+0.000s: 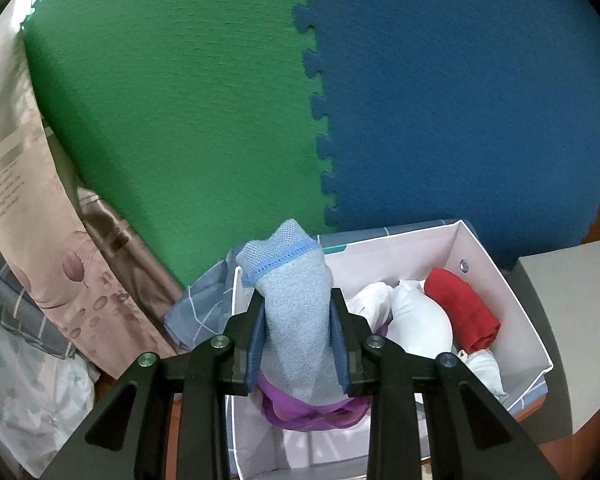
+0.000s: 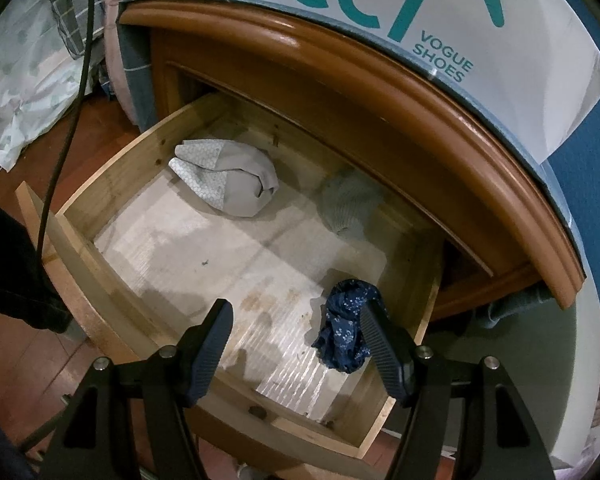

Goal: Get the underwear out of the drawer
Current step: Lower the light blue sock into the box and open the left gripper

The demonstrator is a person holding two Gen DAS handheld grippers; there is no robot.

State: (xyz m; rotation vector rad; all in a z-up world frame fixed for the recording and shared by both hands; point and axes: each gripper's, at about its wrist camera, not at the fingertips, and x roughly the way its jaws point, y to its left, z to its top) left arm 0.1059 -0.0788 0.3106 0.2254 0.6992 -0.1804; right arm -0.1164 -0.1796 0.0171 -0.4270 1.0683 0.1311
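Observation:
My left gripper (image 1: pixel 298 314) is shut on a rolled light grey-blue underwear (image 1: pixel 296 312) and holds it above the left end of a white cardboard box (image 1: pixel 520 312). The box holds a purple piece (image 1: pixel 300 412), white pieces (image 1: pixel 416 320) and a red roll (image 1: pixel 464 312). My right gripper (image 2: pixel 300 320) is open above the open wooden drawer (image 2: pixel 80 248). In the drawer lie a grey-white roll (image 2: pixel 228 184), a pale grey piece (image 2: pixel 348 204) under the cabinet front, and a dark blue patterned piece (image 2: pixel 344 332) just left of my right finger.
The box stands on the nightstand top (image 2: pixel 380 92) against a green and blue foam mat wall (image 1: pixel 340 80). A grey block (image 1: pixel 572 320) sits right of the box. Bedding and a floral curtain (image 1: pixel 24 184) lie to the left. A black cable (image 2: pixel 72 120) hangs at left.

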